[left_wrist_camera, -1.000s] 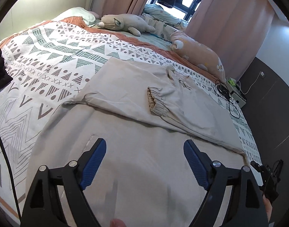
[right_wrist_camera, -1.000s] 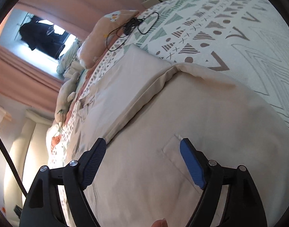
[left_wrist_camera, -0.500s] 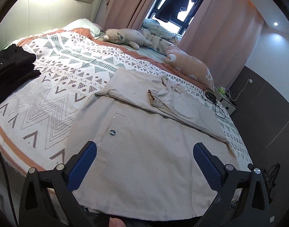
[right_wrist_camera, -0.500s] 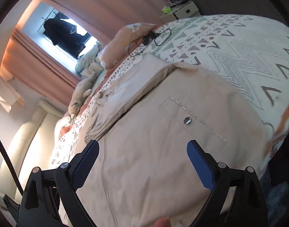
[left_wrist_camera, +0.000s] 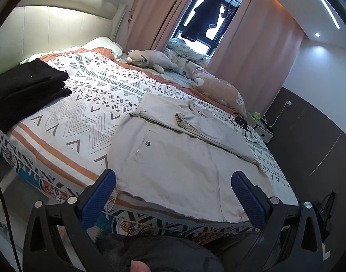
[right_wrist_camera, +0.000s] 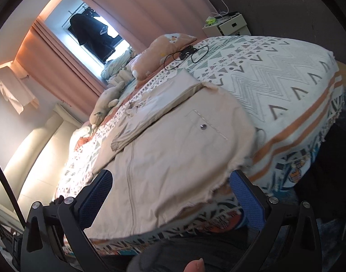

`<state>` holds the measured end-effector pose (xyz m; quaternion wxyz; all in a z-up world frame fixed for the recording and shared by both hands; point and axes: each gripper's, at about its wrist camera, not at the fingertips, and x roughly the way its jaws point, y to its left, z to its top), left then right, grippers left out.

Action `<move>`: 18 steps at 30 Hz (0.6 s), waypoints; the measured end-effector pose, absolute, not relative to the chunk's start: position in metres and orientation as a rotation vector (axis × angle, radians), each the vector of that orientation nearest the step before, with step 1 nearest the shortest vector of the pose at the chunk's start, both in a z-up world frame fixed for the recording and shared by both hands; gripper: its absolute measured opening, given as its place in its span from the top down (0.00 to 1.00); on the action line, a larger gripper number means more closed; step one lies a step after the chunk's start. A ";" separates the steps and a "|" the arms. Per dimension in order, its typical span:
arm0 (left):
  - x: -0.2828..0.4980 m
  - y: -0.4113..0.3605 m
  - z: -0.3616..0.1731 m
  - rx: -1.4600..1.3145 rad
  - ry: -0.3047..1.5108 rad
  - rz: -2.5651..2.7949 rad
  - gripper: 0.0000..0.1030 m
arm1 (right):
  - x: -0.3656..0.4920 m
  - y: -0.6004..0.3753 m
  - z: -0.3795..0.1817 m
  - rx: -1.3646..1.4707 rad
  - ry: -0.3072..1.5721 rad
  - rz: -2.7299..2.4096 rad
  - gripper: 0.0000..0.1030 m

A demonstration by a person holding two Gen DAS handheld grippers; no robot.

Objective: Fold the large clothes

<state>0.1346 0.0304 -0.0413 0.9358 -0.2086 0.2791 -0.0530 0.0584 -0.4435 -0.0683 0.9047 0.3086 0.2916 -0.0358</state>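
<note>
A large beige jacket (left_wrist_camera: pixel 184 158) lies flat on the patterned bedspread (left_wrist_camera: pixel 82 117), its hem at the bed's near edge. Both sleeves are folded across its upper part, and one gathered cuff (left_wrist_camera: pixel 181 120) shows. A snap button (left_wrist_camera: pixel 148 143) marks a chest pocket. My left gripper (left_wrist_camera: pixel 173 195) hangs open over the hem, off the cloth, with nothing between its fingers. In the right wrist view the same jacket (right_wrist_camera: pixel 173 147) fills the middle. My right gripper (right_wrist_camera: pixel 170 192) hovers at the hem with its jaws opening wide, and its pads touch nothing.
Folded black clothes (left_wrist_camera: pixel 25 88) sit at the bed's left side. Plush toys (left_wrist_camera: pixel 150 61) and a peach pillow (left_wrist_camera: pixel 218 88) line the far edge, with a black cable (left_wrist_camera: pixel 243 124) beside them. A nightstand (right_wrist_camera: pixel 227 23) stands past the bed. A person's dark-clothed legs are below the grippers.
Both grippers have drawn back from over the jacket to the bed's near edge and risen a little. Their jaws have spread wider. The jacket lies as before.
</note>
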 end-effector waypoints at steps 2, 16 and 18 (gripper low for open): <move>0.124 0.035 -0.038 -0.406 0.574 -0.108 0.00 | 0.044 -0.448 -0.064 0.623 0.604 -0.087 0.00; 0.097 0.077 -0.067 -0.449 0.635 -0.049 0.00 | 0.000 -0.495 -0.075 0.702 0.652 -0.041 0.00; 0.097 0.083 -0.072 -0.454 0.638 -0.042 0.00 | 0.000 -0.500 -0.078 0.722 0.665 -0.027 0.00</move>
